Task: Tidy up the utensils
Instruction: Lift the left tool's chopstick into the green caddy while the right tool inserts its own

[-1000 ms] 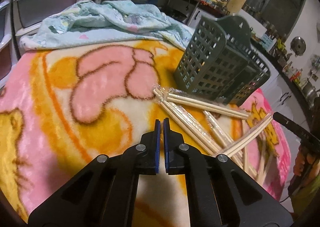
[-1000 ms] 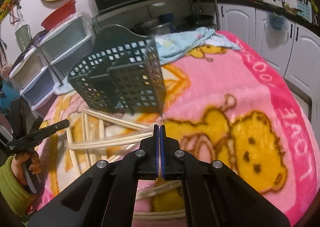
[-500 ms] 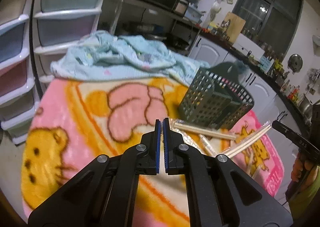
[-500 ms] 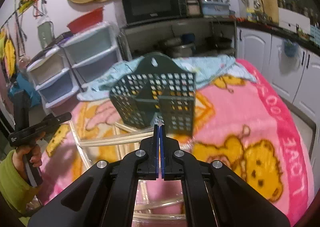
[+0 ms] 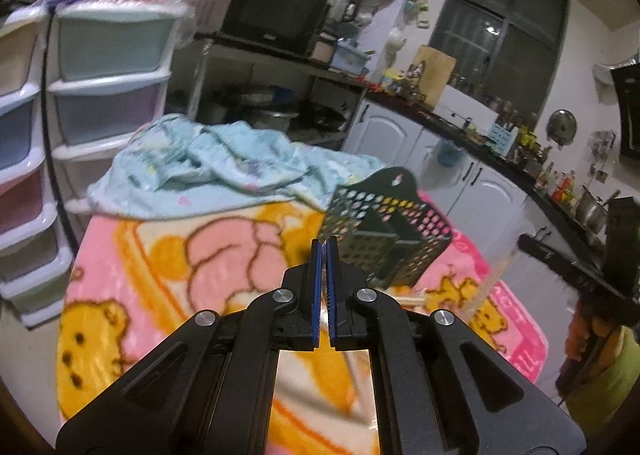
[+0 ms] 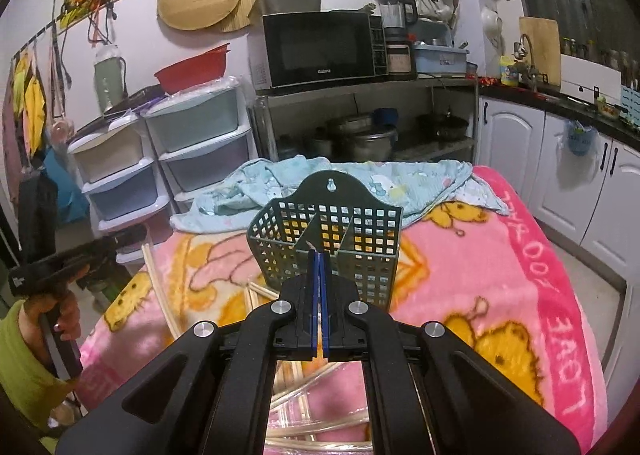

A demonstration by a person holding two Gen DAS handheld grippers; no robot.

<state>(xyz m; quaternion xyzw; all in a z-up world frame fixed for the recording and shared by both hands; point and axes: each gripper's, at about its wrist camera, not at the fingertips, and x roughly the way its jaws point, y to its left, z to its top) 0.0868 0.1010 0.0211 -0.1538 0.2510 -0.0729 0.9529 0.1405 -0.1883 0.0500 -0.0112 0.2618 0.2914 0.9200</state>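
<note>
The table is covered by a pink cartoon-bear blanket. A crumpled light-blue cloth lies on its far end. A dark green perforated utensil basket stands upright near the middle. Wrapped chopsticks lie loose on the blanket in front of and beside the basket.

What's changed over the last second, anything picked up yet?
Both grippers have risen and pulled back: the green basket and the blanket now look smaller and more of the kitchen shows. The left gripper and right gripper stay shut. The chopsticks and basket haven't moved.
</note>
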